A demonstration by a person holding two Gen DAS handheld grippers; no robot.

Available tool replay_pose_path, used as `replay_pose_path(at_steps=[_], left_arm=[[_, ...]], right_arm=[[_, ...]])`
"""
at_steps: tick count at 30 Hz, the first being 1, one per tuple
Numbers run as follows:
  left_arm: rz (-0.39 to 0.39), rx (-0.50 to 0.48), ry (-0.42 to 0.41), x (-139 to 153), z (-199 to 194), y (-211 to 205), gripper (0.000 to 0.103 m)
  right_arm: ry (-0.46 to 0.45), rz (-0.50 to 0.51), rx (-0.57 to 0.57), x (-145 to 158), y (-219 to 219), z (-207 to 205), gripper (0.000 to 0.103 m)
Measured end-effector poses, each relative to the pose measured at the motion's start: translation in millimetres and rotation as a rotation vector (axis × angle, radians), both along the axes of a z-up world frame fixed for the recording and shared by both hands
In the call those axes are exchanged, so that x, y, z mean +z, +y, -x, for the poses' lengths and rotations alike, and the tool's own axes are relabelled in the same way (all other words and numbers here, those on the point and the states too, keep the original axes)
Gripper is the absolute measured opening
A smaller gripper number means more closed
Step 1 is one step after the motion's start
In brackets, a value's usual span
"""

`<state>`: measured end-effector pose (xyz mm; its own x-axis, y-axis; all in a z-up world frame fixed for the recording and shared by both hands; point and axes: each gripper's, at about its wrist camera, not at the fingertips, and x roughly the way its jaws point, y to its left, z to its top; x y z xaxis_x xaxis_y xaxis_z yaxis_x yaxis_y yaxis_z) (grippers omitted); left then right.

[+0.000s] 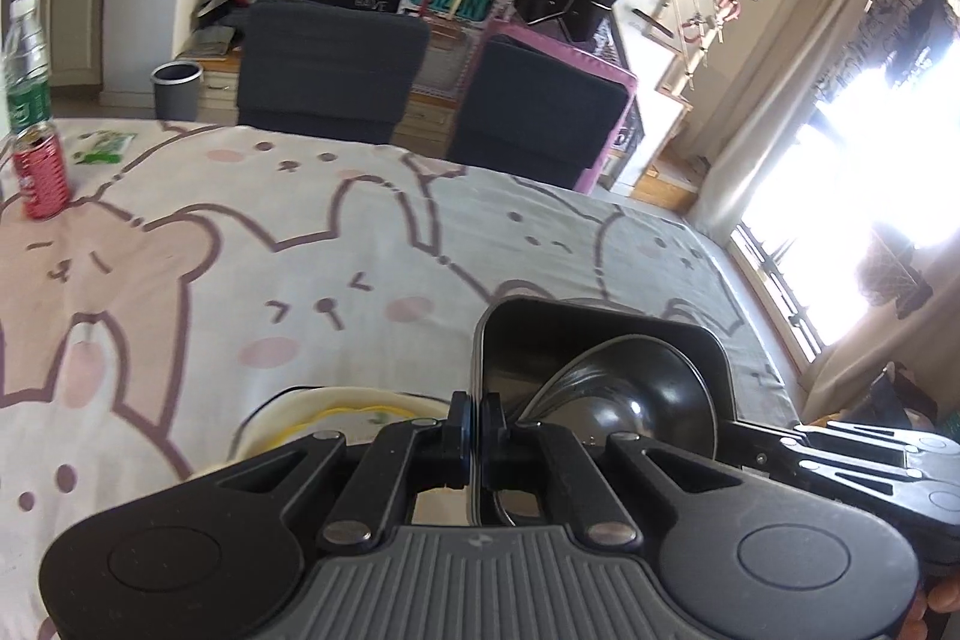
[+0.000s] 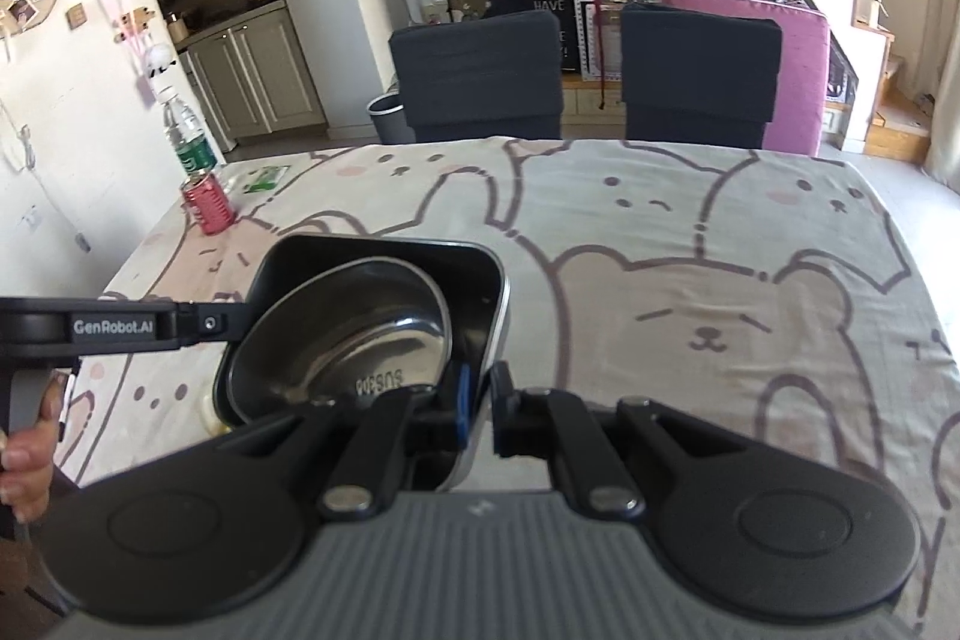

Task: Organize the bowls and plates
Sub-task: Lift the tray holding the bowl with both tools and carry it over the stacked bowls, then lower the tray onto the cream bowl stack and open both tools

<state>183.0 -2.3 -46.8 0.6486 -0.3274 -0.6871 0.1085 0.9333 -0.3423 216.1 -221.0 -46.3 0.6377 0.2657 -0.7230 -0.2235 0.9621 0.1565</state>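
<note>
Both grippers, left gripper and right gripper, are clenching opposite rims of the black tray carrying the steel bowl; cream plate below-left is still waiting.

Your left wrist view rides close behind left gripper, tilted down across table, rolled toward window; your right wrist view sits behind right gripper, facing chairs; both share black tray, red can
</note>
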Motion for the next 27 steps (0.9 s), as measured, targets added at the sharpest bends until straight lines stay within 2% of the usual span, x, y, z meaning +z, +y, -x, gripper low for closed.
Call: replay_pose_path(at_steps=[13, 20, 27], left_arm=[[0.003, 0.055, 0.077, -31, 5, 61, 0.003], [-0.002, 0.056, 0.143, -52, 1, 74, 0.003], [-0.023, 0.047, 0.160, -60, -7, 75, 0.003]], right_arm=[[0.075, -0.010, 0.012, -35, 68, -12, 0.008], [0.125, 0.021, 0.036, -52, 87, -20, 0.008], [0.162, 0.066, 0.043, -64, 98, -26, 0.008]])
